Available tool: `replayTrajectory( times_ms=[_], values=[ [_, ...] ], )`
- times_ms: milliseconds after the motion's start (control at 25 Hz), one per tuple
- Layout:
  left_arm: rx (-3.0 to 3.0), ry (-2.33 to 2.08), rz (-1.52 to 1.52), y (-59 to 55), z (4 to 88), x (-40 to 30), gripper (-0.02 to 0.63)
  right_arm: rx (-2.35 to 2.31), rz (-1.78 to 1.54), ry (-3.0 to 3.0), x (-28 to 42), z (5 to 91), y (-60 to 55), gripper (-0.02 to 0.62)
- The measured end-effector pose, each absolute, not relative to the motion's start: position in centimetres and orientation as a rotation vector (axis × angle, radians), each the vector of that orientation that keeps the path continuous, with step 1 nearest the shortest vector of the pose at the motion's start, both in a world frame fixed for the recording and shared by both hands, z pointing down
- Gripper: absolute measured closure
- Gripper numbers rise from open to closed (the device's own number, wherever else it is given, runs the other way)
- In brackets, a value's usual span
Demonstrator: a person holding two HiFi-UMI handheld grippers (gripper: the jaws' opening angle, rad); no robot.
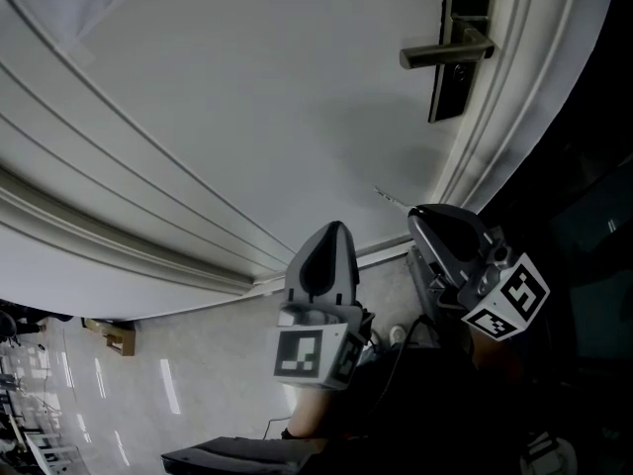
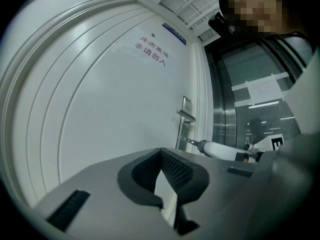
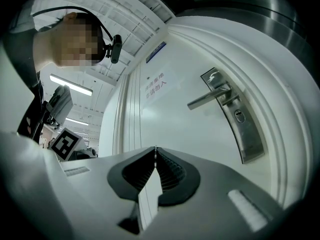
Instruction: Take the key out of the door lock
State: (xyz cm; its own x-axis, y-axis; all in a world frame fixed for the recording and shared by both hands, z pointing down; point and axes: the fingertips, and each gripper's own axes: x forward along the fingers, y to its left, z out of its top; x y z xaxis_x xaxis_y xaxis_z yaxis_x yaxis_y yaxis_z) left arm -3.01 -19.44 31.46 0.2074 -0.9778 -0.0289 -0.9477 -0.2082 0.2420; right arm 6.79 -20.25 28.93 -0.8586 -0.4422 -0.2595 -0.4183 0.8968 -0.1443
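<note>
While the keyhole [image 3: 240,116] is showing dark and empty, step: the pull-out is looking done. The key [image 2: 190,141] is sitting outside the lock, poking out from the tip of the right claw [image 3: 155,150] toward the door [image 1: 247,117].
Key: it is hanging in the air lower than the handle [image 3: 210,98]. In the head view it is sitting apart from the lock plate [image 3: 247,134], with no part of it showing in the slot.
Right claw: it is clenching almost fully, pinching the thin key at the very tip and touching nothing else.
Left claw [image 2: 161,150]: it is clenching too, gripping nothing and hovering off the door beside its partner.
Next move: by my reckoning this is calling for a steady pinch and a straight draw back from the door. Any loosening is risking a dropped key.
</note>
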Motion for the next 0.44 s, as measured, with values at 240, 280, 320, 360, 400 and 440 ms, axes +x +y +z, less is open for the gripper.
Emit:
replayTrajectory(
  times_ms=[240, 280, 320, 360, 400, 440],
  values=[
    [2.305, -1.86, -0.264, -19.32, 31.34, -3.03, 0.606, -0.645, -0.111, 2.778, 6.73, 28.77, -20.23, 0.584],
    [2.304, -1.858, -0.263, -19.31, 31.37, -3.01, 0.606, -0.647, -0.111, 2.778, 6.73, 28.77, -20.23, 0.584],
    [2.303, -1.856, -0.261, -19.3, 31.42, -2.99, 0.606, -0.649, -0.112, 2.777, 6.74, 28.78, -20.22, 0.584],
    [2.303, -1.855, -0.259, -19.28, 31.45, -2.97, 0.606, -0.65, -0.112, 2.777, 6.76, 28.78, -20.2, 0.584],
    [2.304, -1.854, -0.259, -19.26, 31.47, -2.96, 0.606, -0.651, -0.113, 2.776, 6.77, 28.79, -20.19, 0.584],
    [2.304, -1.853, -0.258, -19.24, 31.49, -2.95, 0.606, -0.652, -0.113, 2.776, 6.78, 28.79, -20.17, 0.584]
  ],
)
